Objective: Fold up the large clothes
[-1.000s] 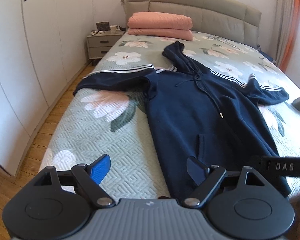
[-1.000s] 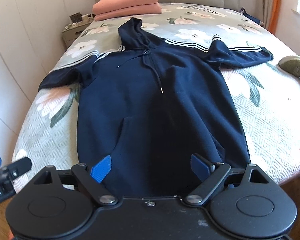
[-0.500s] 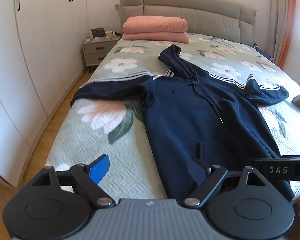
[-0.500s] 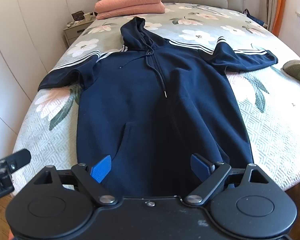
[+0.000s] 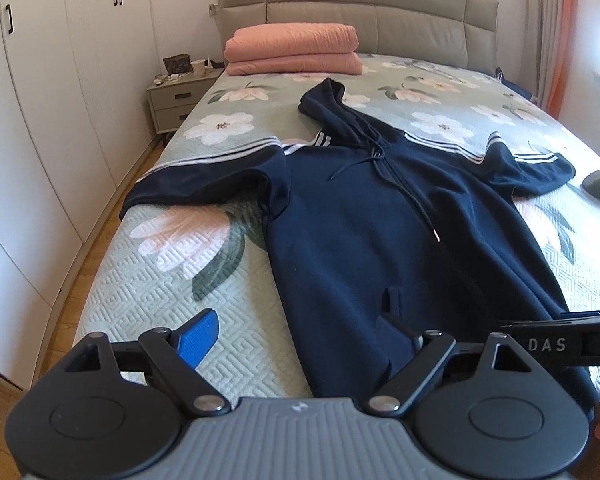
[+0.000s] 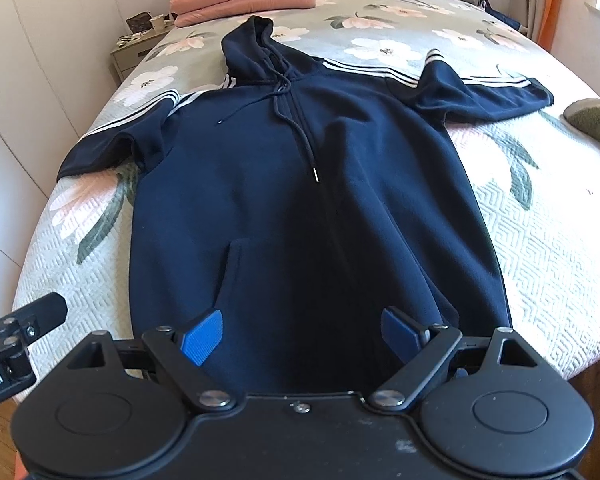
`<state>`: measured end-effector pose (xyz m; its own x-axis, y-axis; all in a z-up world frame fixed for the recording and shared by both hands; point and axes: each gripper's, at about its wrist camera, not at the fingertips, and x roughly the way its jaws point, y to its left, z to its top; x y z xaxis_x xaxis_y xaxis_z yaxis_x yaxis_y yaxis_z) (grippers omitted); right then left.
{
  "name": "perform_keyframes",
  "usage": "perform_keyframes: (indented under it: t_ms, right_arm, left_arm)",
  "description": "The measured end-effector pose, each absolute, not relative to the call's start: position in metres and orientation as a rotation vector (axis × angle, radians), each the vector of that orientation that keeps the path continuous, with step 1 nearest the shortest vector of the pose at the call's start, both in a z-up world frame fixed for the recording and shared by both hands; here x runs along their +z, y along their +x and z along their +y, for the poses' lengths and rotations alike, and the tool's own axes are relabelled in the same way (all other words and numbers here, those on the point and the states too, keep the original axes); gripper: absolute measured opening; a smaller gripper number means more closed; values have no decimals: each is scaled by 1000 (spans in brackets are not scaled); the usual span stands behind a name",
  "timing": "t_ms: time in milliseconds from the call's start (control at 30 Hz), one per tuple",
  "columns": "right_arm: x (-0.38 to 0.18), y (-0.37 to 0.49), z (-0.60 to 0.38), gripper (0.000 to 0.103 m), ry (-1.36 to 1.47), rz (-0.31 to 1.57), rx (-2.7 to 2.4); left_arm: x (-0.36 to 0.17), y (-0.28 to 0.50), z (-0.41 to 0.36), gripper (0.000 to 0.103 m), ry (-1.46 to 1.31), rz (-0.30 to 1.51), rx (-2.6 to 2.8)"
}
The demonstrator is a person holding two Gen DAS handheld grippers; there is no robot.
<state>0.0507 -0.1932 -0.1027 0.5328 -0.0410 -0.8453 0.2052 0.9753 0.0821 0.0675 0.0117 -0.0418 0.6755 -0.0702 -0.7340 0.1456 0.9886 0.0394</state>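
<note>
Navy hoodie (image 6: 300,208) flat, face up on floral bedspread (image 5: 172,292), sleeves out, hem nearest. Left gripper (image 5: 296,338) and right gripper (image 6: 302,330) — jaws spread, empty, above hem. Advice: pinch hem corners squarely — lift evenly, avoid drawstring (image 6: 306,148).

Floral-quilted bed (image 5: 180,288) carries spread navy hoodie (image 6: 300,184), folded pink blanket (image 5: 292,50)

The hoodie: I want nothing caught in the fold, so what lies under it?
The hoodie lies flat, sleeves out, on the floral bedspread, which shows all around it. Whatever lies directly under the body is covered; no lump shows. Both grippers are open and hold nothing.
</note>
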Motion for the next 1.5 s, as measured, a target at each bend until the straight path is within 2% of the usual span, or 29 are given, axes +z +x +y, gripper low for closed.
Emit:
perform_keyframes:
  t_ms: [567,800,1100,1267,1500]
  right_arm:
    - [-79,8,-173,102,174,954,-107]
    - [-76,22,-188,102,146,879,-129]
    - [-109,115,-277,102,-16,735,-417]
    - [-151,201,-317,102,18,752,-404]
    - [-168,279,-365,102,1,799,-447]
  left_arm:
    - [-23,23,33,89,53,768,-114]
    - [-25,34,38,91,65,762,-82]
    - [-65,148,-5,93,72,748,-116]
    - [-110,241,-51,92,47,735,-150]
    - [-142,328,-92,90,72,863,-113]
